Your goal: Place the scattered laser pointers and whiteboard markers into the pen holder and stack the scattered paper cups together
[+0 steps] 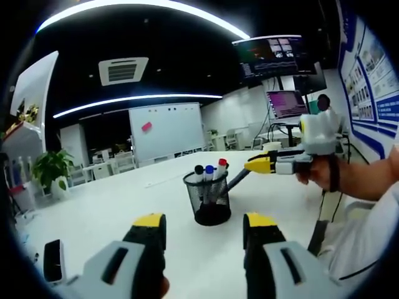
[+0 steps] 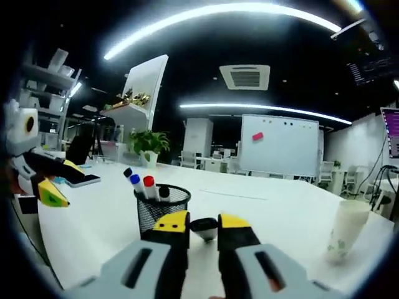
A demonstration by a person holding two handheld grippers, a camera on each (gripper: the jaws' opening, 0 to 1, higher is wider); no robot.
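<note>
Left gripper view: the left gripper (image 1: 204, 227), grey with yellow-tipped black jaws, hangs above the white table (image 1: 124, 205) with its jaws spread wide and nothing between them. Just beyond stands the black wire-mesh pen holder (image 1: 209, 198), upright, with black-, blue- and red-capped whiteboard markers (image 1: 210, 174) standing in it. From the right, a hand (image 1: 315, 174) brings in the right gripper (image 1: 254, 166), which pinches a slim grey laser pointer (image 1: 238, 179); the pointer slants down toward the holder's rim, though contact cannot be told. A dark phone-like slab (image 1: 53, 260) lies at the near left table edge.

Right gripper view: the right gripper's jaws stand close together on the pointer's dark rounded end (image 2: 204, 228), directly in front of the holder (image 2: 161, 212). This view adds a white paper cup stack (image 2: 345, 232) standing upright, well apart at the right. The left gripper (image 2: 53, 193) enters at far left. A whiteboard (image 2: 280, 146) and a potted plant (image 2: 149, 144) stand in the background.
</note>
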